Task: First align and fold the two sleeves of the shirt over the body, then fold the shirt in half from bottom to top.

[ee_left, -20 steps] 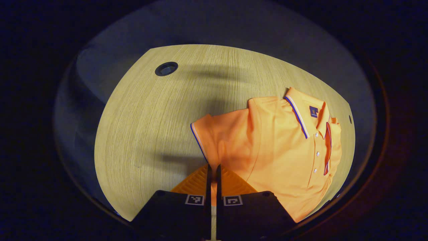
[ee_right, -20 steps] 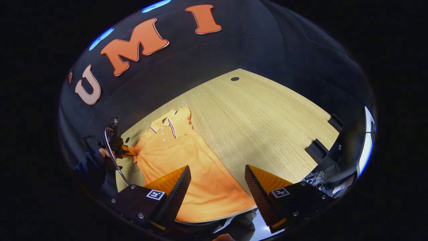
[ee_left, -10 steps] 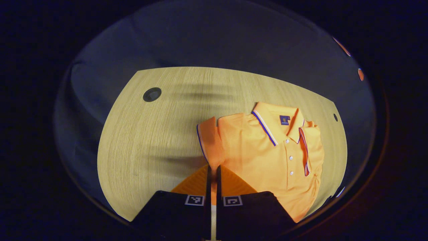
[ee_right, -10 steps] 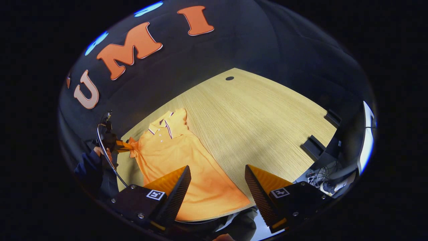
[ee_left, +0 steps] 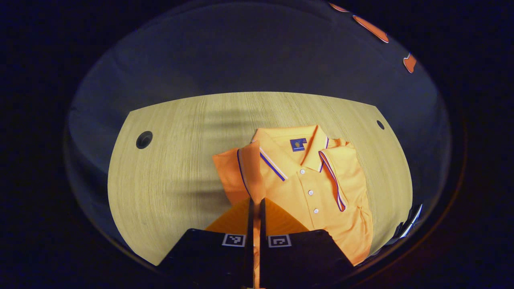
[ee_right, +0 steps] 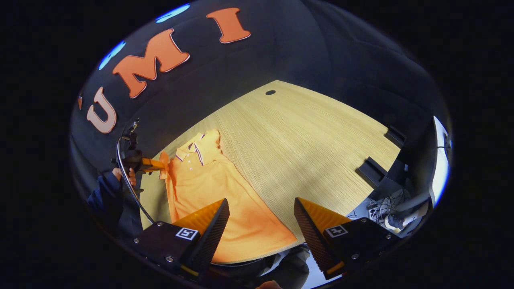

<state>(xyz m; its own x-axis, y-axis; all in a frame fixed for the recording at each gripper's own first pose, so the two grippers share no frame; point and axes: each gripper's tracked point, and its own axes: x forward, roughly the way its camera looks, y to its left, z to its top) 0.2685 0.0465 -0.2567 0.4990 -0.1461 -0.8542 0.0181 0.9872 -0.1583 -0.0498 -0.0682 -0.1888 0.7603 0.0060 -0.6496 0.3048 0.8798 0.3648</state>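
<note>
An orange polo shirt (ee_left: 321,192) lies face up on the wooden table (ee_left: 172,176), collar toward the far edge. My left gripper (ee_left: 255,202) is shut on the cuff of the near sleeve (ee_left: 241,168), which stands lifted beside the collar. The other sleeve (ee_left: 345,168) lies folded onto the chest, its striped cuff beside the buttons. In the right gripper view the shirt (ee_right: 217,200) stretches toward me, and the left gripper (ee_right: 156,163), held by a hand (ee_right: 120,174), pinches the sleeve (ee_right: 164,165). My right gripper (ee_right: 261,218) hovers open above the shirt's hem with nothing between its fingers.
A round cable hole (ee_left: 144,139) sits in the table left of the shirt, a smaller hole (ee_left: 380,124) at the far right. Black brackets (ee_right: 371,170) and loose cables (ee_right: 381,208) lie past the table's right edge. Bare wood (ee_right: 305,140) spreads right of the shirt.
The left gripper has carried the pinched sleeve inward toward the collar, and its view has swung round to face the shirt. The right gripper has stayed open and has barely moved.
</note>
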